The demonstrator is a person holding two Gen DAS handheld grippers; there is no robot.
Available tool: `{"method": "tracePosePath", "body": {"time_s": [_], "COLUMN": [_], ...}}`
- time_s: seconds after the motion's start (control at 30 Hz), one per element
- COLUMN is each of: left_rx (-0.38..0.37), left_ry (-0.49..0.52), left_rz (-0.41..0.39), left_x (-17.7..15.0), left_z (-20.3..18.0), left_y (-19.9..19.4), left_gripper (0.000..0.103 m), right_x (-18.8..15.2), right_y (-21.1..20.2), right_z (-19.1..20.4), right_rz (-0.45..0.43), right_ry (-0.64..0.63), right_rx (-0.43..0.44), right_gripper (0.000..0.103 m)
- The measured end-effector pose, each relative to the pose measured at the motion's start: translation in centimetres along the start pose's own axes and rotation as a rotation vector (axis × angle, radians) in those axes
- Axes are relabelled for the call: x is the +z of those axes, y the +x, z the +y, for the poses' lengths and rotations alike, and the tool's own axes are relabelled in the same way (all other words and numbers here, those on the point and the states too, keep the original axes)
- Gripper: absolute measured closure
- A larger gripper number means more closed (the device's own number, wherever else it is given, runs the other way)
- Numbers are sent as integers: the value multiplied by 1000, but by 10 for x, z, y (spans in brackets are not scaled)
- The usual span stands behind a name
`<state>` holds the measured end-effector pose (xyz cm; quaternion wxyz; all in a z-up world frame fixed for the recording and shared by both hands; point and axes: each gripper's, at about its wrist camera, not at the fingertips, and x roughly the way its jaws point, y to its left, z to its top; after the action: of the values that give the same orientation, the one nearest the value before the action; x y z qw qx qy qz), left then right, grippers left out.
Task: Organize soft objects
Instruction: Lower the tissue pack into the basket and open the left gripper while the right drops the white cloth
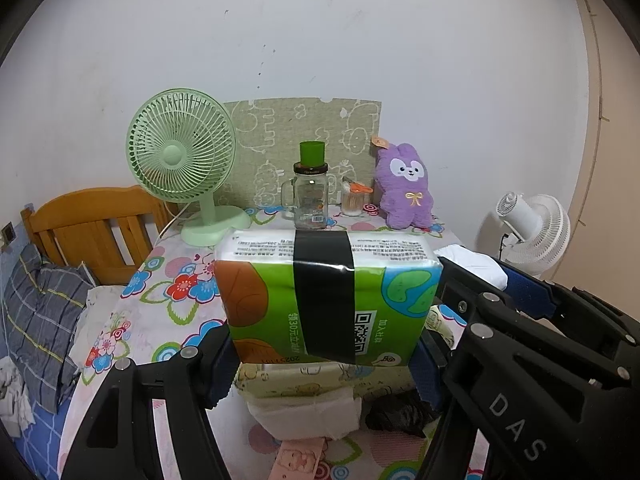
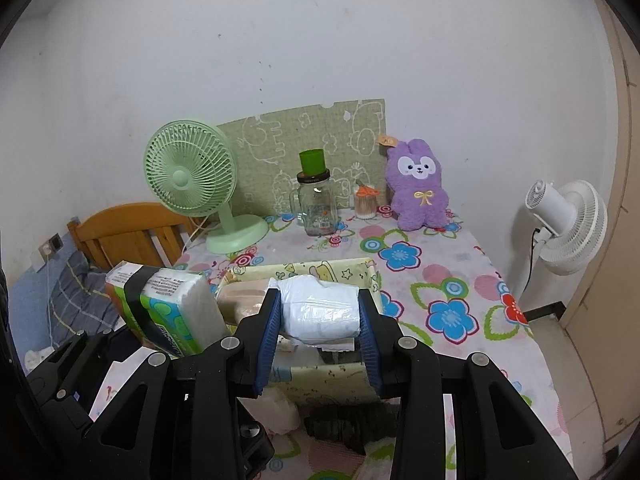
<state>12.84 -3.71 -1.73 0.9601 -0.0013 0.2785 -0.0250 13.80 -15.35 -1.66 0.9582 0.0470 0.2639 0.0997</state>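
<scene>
Mid-task entry: the left gripper is pinching a green tissue pack aloft over the storage box; the right gripper is squeezing a white rolled bundle above that box. Some soft items are already lying inside; a dark cloth and the purple plush are waiting on the table.

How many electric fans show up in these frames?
2. A green desk fan stands at the table's back left; a white standing fan is on the floor beyond the table's right edge. Others may be out of view.
</scene>
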Motion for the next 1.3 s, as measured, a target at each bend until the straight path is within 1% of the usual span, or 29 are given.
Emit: {"method": "tracePosePath", "body": {"time_s": [0.33,0.67,1.1,1.23,1.3], "left_rx": [17,17,19,-6,-21], "left_ry": [-10,-23,-42,-39,-34], "left_rz": [26,59,129,157,167], "left_x": [6,9,4,0,-3], "left_z": [7,12,25,26,25], "left_y": [25,53,88,95,97], "left_gripper": [30,30,29,29,27], "right_x": [6,9,5,3,1], "right_y": [32,61,102,111,116], "right_z": [0,-3,0,0,-1], "right_rz": [24,51,116,129,136], "right_ry": [7,11,7,10,14], "right_rx": [7,2,5,8,13], "right_gripper": [63,63,63,63,63]}}
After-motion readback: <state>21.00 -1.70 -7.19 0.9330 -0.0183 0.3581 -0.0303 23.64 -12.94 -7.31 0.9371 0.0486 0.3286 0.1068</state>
